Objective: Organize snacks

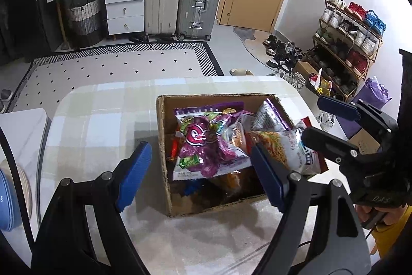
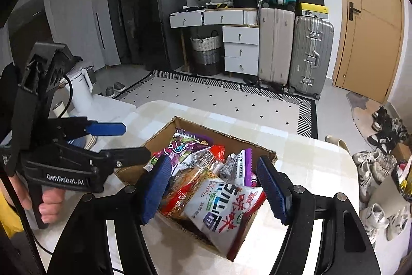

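Hovering both tools over the cardboard box on the checked tablecloth, I judge the step in hand to be settling the packets so they lie inside the walls. My right gripper stands open above the white noodle packet, its blue pads on either side but not pressing, so nothing is held. That packet lies at the near right of the box, propped on the pile with its lower end hanging over the near rim. My left gripper is open too and empty, straddling the left wall, with the purple snack bag lying on top in the middle of the box between its pads.

To do this well, I would keep clear of the crinkly film until I choose a target, since a brushing pad could drag a bag out. The noodle packet looks least settled; I would nudge it towards the far side, or pinch it at a sealed edge and not the puffed middle, which I expect would slip or crush. The left tool could steady the left wall meanwhile.
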`<state>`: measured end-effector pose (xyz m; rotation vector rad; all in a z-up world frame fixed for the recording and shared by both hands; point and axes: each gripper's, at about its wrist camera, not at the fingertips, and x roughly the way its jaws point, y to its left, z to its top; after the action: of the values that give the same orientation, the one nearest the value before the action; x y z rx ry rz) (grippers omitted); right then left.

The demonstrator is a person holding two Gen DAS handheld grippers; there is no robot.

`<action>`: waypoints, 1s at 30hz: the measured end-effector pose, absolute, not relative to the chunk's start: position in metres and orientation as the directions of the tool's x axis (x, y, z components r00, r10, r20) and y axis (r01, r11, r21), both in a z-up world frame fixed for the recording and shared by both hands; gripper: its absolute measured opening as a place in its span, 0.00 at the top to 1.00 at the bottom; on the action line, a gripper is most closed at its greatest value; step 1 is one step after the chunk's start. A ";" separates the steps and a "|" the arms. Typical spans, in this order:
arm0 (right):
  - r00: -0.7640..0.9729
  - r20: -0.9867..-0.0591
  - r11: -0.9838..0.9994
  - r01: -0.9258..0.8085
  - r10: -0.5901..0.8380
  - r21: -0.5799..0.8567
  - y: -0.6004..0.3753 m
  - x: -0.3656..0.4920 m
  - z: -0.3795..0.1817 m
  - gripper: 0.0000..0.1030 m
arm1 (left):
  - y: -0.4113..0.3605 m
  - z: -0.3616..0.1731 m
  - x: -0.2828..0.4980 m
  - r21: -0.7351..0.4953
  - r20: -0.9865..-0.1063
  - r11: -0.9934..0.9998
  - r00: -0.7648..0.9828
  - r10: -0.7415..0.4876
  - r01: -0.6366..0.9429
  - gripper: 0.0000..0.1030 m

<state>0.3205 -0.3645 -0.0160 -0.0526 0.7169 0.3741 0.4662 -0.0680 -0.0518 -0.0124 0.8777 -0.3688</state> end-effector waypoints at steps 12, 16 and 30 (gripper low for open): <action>0.714 -0.607 0.926 -0.360 0.350 0.111 -0.365 0.285 -0.008 0.60 | -0.068 -0.042 0.435 -0.143 -0.690 0.944 0.655 -0.310 0.296 0.24; 0.717 -0.591 0.924 -0.350 0.371 0.156 -0.371 0.268 -0.007 0.60 | -0.062 -0.036 0.421 -0.158 -0.677 0.945 0.665 -0.315 0.287 0.24; 0.802 -0.474 0.928 -0.271 0.364 0.254 -0.389 0.173 0.017 0.51 | -0.053 -0.007 0.300 -0.087 -0.589 0.959 0.763 -0.268 0.270 0.19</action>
<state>0.1730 -0.3893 0.0174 0.1777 0.5422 0.3423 0.2995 -0.0528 -0.0070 0.0028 0.6396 -0.2924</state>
